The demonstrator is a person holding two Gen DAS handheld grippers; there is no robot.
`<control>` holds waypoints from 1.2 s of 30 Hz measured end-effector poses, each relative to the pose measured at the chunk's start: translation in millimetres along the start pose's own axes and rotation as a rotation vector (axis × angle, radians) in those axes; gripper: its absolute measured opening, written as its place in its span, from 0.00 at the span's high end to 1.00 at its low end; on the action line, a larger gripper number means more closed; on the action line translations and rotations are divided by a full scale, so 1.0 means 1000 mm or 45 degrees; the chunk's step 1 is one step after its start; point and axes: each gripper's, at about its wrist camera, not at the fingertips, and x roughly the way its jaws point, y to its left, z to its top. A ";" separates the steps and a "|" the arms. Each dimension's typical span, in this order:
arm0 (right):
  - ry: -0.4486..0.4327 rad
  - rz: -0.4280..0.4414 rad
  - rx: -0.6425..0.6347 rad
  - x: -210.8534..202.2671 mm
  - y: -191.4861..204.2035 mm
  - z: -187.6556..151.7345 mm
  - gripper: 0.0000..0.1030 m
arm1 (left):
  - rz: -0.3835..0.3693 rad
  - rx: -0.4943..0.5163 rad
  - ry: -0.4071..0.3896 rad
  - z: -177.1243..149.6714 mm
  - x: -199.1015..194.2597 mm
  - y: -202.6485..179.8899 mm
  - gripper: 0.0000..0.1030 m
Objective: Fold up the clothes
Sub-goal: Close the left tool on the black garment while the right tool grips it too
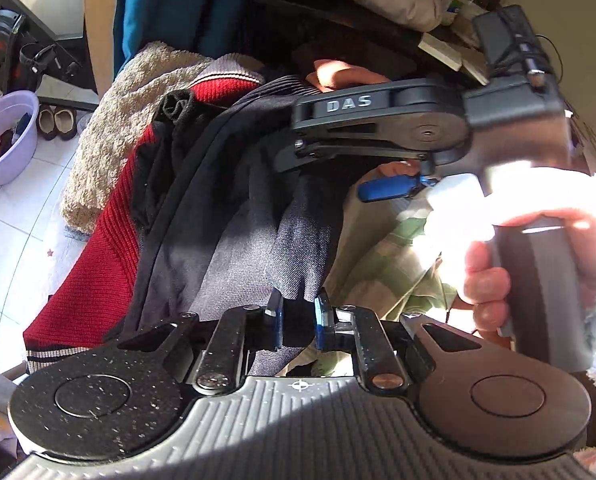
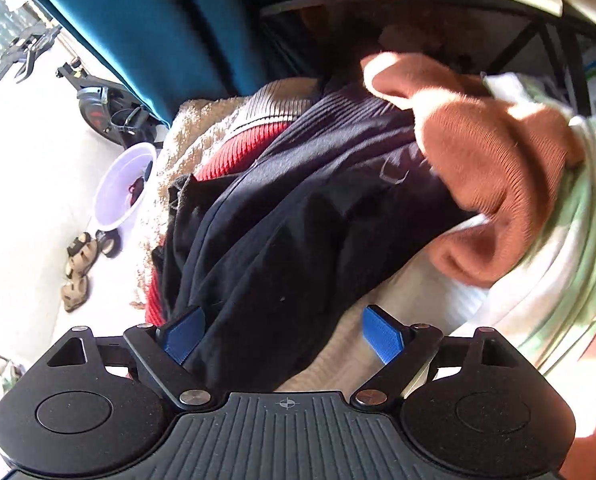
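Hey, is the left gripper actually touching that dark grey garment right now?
Touching. In the left wrist view the left gripper has its blue-padded fingers closed on a fold of the dark grey garment, with the cloth pinched between them.

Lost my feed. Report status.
Left gripper shut on grey garment. Right gripper open over dark garment. Orange garment lying across the pile, nothing folded yet.

Sunlit white tiled floor [image 1: 13, 216], lavender basin [image 1: 1, 136] beside slippers [image 1: 55, 122], exercise bike [image 1: 13, 52], teal curtain [image 2: 137, 28] behind.
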 end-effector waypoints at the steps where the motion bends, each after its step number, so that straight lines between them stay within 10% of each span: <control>1: -0.011 0.016 0.016 -0.002 -0.003 0.000 0.20 | -0.006 0.047 -0.014 -0.001 -0.003 -0.007 0.86; 5: -0.056 0.079 0.082 -0.010 -0.013 -0.002 0.76 | -0.043 0.123 -0.024 -0.003 -0.007 -0.023 0.86; 8: -0.090 0.127 0.132 -0.016 -0.020 -0.003 0.90 | -0.090 0.066 -0.036 0.000 -0.009 -0.019 0.85; 10: -0.158 0.173 0.153 -0.037 -0.030 -0.003 0.91 | -0.100 0.062 -0.046 0.002 -0.008 -0.016 0.73; 12: -0.225 0.202 0.189 -0.063 -0.046 -0.009 0.92 | -0.044 0.090 -0.052 0.003 -0.007 -0.014 0.30; 13: -0.239 0.216 0.235 -0.073 -0.056 -0.011 0.92 | -0.053 0.085 -0.056 0.004 -0.006 -0.013 0.25; 21: -0.300 0.321 0.360 -0.107 -0.086 -0.012 0.93 | -0.041 0.220 -0.036 0.012 0.011 -0.038 0.19; 29: -0.330 0.328 0.249 -0.111 -0.060 -0.002 0.93 | 0.206 0.550 0.014 0.001 0.063 -0.084 0.19; 31: -0.322 0.336 0.254 -0.111 -0.061 -0.002 0.93 | 0.308 0.546 0.040 0.002 0.075 -0.081 0.24; 33: -0.312 0.336 0.259 -0.110 -0.064 -0.004 0.93 | 0.318 0.448 0.048 0.008 0.073 -0.066 0.91; 36: -0.297 0.337 0.265 -0.109 -0.069 -0.007 0.93 | 0.294 0.339 -0.112 0.014 0.032 -0.047 0.92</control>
